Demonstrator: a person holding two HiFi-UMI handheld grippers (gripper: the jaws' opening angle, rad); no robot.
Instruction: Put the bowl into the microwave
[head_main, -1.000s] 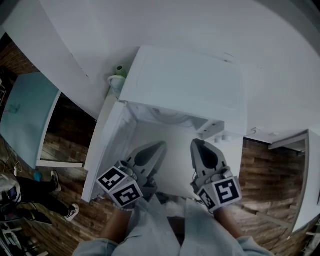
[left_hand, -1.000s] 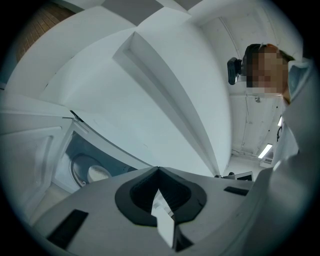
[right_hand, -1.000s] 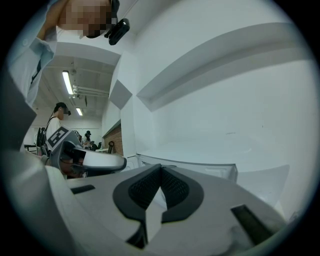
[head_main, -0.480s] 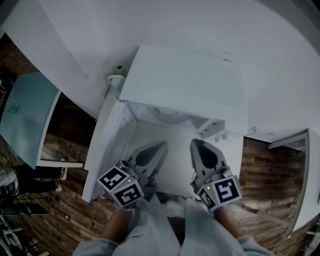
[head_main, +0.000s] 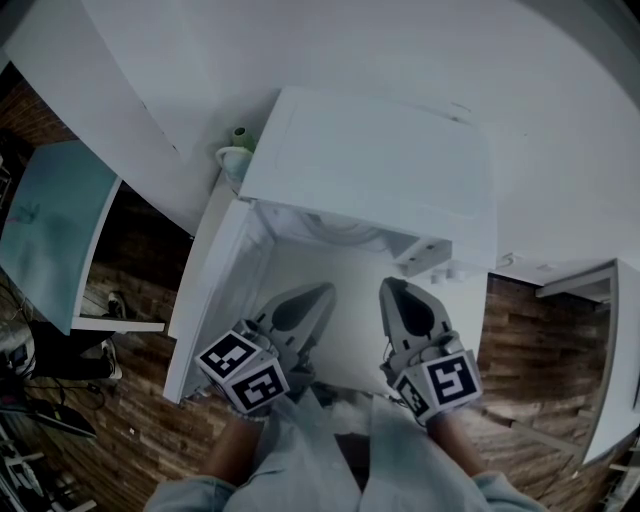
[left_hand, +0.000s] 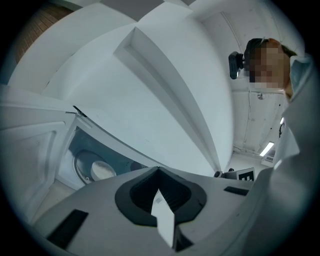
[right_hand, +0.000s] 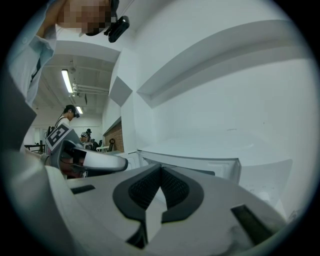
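Bowl (left_hand: 102, 170), so far as we could judge, was already inside the microwave (head_main: 370, 165). In the left gripper view a pale rounded shape sat on the turntable (left_hand: 80, 164) within the cavity, though it was small and we would not swear to it.

At the far left, the door (head_main: 210, 300) stood swung wide open. A little white cup (head_main: 235, 155) with something green in it stood by the microwave's left rear corner.

Next came the left tool (head_main: 320, 293), with its jaws pressed together and nothing between them. It was held low before the opening, near the door but apart from it.

To its right, the right tool (head_main: 392, 287) was the same, its jaws pressed together and empty. Both tools pointed towards the cavity and neither reached into it.

We took the placing itself to be done, since neither tool carried anything and the bowl seemed to be at rest inside. The step in hand looked like the pause after letting go.

The next move, if one were wanted, would be closing the door. That would fall to the left tool, which was nearer it. Its closed jaws would do well for a push on the door's outer face, swinging it rightwards across the opening. The right tool would need to keep out of the door's arc.
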